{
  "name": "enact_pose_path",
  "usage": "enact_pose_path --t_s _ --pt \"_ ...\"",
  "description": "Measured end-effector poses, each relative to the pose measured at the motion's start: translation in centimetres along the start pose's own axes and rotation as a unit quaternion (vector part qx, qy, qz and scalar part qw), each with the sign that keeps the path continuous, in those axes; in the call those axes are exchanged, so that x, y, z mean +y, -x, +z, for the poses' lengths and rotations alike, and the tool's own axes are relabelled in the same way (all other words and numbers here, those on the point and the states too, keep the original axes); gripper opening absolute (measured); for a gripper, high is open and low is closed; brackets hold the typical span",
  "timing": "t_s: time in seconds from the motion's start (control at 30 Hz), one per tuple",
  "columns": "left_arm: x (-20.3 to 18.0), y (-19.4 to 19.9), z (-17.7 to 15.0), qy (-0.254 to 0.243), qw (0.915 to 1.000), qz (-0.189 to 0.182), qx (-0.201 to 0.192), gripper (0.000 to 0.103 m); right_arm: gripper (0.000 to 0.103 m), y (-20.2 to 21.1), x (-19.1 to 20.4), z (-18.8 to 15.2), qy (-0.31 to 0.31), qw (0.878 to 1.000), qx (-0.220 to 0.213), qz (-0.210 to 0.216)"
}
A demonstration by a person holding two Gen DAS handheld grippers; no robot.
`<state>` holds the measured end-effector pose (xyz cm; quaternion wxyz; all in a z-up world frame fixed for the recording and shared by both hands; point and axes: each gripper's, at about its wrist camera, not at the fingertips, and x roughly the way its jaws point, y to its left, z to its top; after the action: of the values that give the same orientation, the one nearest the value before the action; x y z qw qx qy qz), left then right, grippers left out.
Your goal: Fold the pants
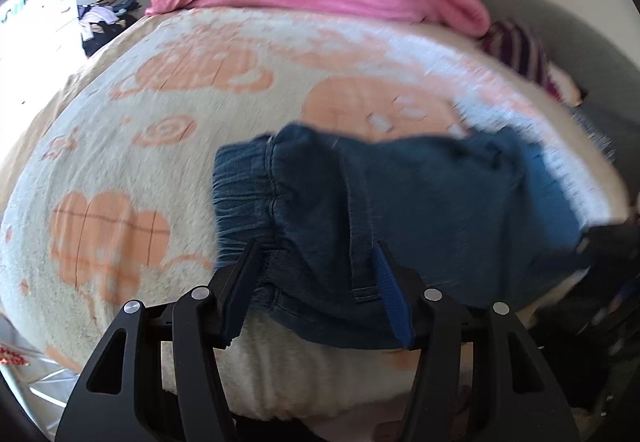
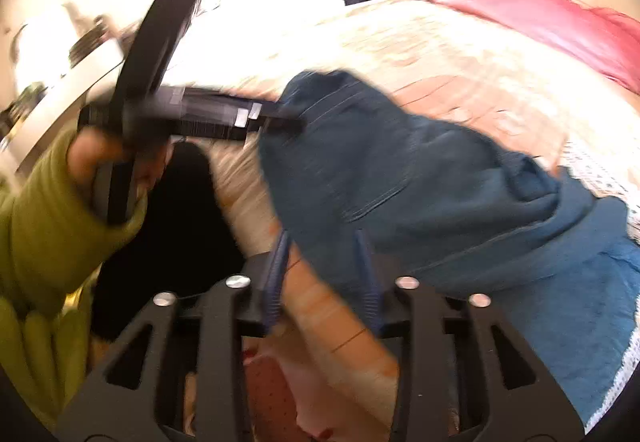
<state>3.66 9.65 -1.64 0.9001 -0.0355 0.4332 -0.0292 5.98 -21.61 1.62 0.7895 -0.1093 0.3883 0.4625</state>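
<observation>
- The left gripper (image 1: 316, 262), at the bottom of the left wrist view, is hanging over the pants (image 1: 400, 209) with its fingers apart, gripping nothing.
- The right gripper (image 2: 324, 266), fingers apart, is straddling the hem.
- The denim is lying bunched on the bed (image 1: 160, 121); closing now risks pinching blanket too.

No legible text or labels anywhere

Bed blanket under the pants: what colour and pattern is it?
The blanket is cream with peach-orange cartoon shapes; it shows best in the left wrist view.
</observation>
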Motion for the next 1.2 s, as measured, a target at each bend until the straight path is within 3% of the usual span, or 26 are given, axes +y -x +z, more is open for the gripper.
enact_pose_path --t_s 0.1,0.2,0.33,0.47,0.63,0.7,0.87,1.2 --pt "0.4 -0.1 -0.3 0.003 1.0 0.001 -0.003 0.055 0.031 -1.8 -0.8 0.4 -0.01 1.0 0.016 -0.021" --pt "0.8 -0.2 -0.5 0.009 0.9999 0.001 -0.005 0.055 0.032 -4.8 -1.9 -0.4 -0.032 0.996 0.069 -0.047" --pt "0.6 0.3 -0.5 0.008 0.9998 0.011 -0.013 0.057 0.036 -4.1 -2.7 -0.8 -0.06 0.997 0.053 -0.022" --pt "0.1 2.4 0.0 0.014 0.999 0.008 -0.041 0.057 0.05 -0.1 -3.7 -0.5 -0.074 0.996 0.003 -0.041" --pt "-0.7 5.2 0.7 0.009 0.9976 0.001 -0.069 0.058 0.059 3.9 -6.6 -1.6 -0.11 0.99 -0.026 -0.085" --pt "-1.3 6.0 0.9 0.004 0.997 -0.004 -0.077 0.066 0.064 5.5 -7.9 -2.6 -0.13 0.985 -0.04 -0.105" --pt "-3.3 6.2 1.2 0.004 0.9957 -0.049 -0.079 0.067 0.07 7.4 -10.1 -2.8 -0.163 0.975 -0.058 -0.138" --pt "-10.4 2.4 0.3 -0.056 0.9894 -0.132 -0.022 0.068 0.078 8.9 -12.6 -3.5 -0.197 0.961 -0.078 -0.177"
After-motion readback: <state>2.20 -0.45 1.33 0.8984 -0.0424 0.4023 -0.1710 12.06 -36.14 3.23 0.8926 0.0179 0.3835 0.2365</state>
